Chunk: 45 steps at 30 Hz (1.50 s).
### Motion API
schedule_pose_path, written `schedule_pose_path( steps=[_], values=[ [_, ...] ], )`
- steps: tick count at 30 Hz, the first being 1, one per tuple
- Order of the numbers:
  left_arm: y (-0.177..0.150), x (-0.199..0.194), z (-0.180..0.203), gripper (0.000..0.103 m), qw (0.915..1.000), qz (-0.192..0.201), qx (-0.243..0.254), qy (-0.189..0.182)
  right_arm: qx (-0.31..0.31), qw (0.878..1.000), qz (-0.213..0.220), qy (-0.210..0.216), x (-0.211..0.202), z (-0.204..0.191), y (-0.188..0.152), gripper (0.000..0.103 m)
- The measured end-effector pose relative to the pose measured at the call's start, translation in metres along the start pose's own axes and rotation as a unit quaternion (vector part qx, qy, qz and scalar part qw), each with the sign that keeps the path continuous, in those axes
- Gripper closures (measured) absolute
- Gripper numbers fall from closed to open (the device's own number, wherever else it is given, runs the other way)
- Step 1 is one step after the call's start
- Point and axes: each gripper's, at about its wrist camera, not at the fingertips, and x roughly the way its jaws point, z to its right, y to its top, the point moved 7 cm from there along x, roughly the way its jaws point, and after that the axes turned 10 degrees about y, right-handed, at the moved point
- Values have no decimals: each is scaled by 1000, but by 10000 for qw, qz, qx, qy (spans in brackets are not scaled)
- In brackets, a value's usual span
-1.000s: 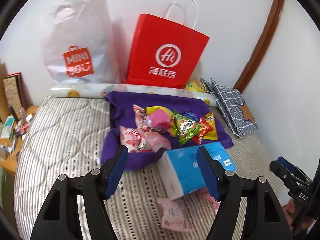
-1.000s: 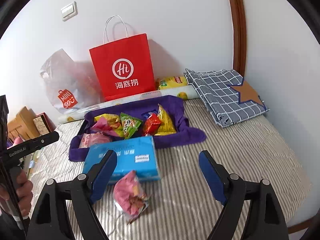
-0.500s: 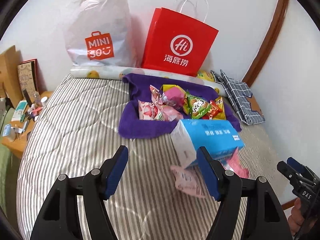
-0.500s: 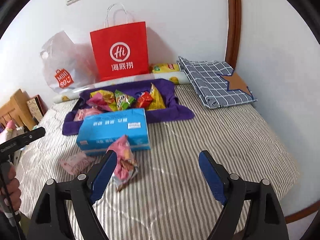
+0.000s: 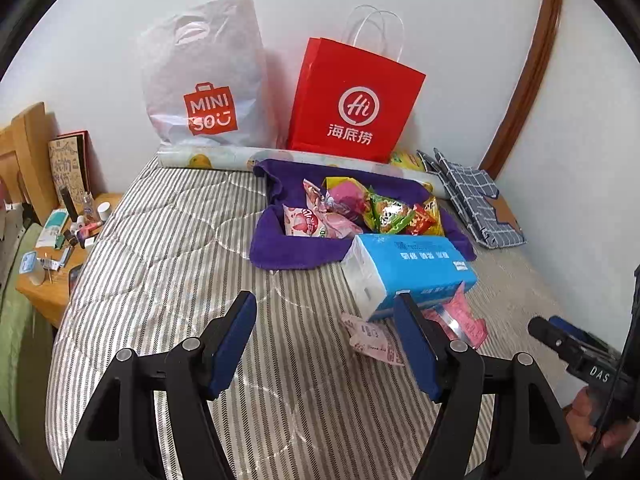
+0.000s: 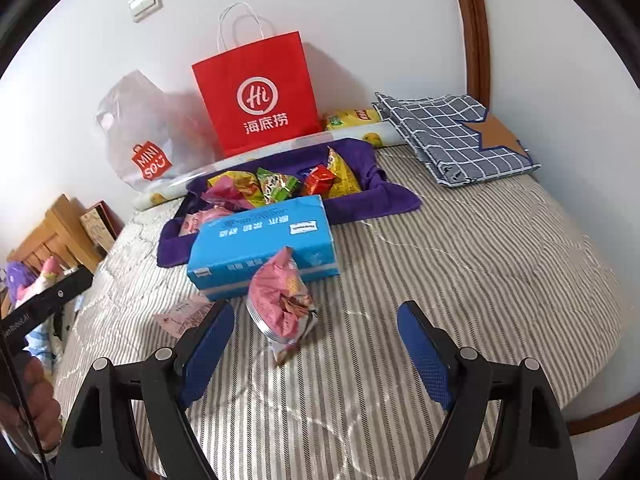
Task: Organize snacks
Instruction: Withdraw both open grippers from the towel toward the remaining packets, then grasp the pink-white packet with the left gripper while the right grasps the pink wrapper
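Note:
Several colourful snack packets [image 5: 360, 212] [image 6: 276, 186] lie in a purple cloth-lined tray [image 5: 288, 252] [image 6: 376, 200] on the striped bed. In front of it lies a blue tissue pack [image 5: 416, 268] [image 6: 260, 240]. A crumpled pink snack bag [image 6: 280, 300] [image 5: 464, 316] and a flat pale pink packet [image 5: 372, 338] [image 6: 184, 316] lie on the bed near the pack. My left gripper [image 5: 326, 344] is open and empty above the bed, left of the packets. My right gripper [image 6: 316, 344] is open and empty, just short of the pink bag.
A red paper bag [image 5: 352, 100] [image 6: 256, 92] and a white Miniso bag [image 5: 204, 76] lean on the wall behind a paper roll [image 5: 208, 158]. A folded checked cloth [image 6: 452, 136] lies at the back right. A cluttered wooden bedside table [image 5: 52, 256] stands left.
Both grippers have pulled back and risen from the tray, so the bed and the loose pink packets near the tissue pack now show more fully. Both stayed open.

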Motion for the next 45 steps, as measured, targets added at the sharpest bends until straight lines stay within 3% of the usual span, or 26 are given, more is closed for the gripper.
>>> schedule_pose_path(
  steps=[4,11,16,22,24,28,30,41,45],
  values=[
    [-2,7,-5,33,9998,-78,-55,172,-312,9995,11,74,5,-6,2,20],
    [-8,28,-19,33,9983,-459,-372,-2,-450,9985,-136,266,27,-7,3,20],
    [-12,34,-25,33,9971,-649,-391,-61,-603,9958,-358,586,49,-17,-1,21],
    [-17,41,-19,31,9960,-866,-204,-63,-729,9933,-655,604,80,-21,-11,22],
    [-15,42,-15,29,9961,-869,-132,-104,-770,9931,-735,496,90,-19,-13,26],
    [-12,49,-3,29,9950,-967,-55,-229,-796,9913,-910,528,107,-17,-18,46],
    [-12,54,6,29,9943,-1034,38,-263,-811,9904,-926,620,111,-17,-20,48],
    [-31,91,59,29,9869,-1394,777,-244,-567,9926,-585,903,72,5,-15,52],
    [-44,106,68,29,9830,-1535,1007,8,-481,9935,-526,886,60,17,-16,52]
  ],
)
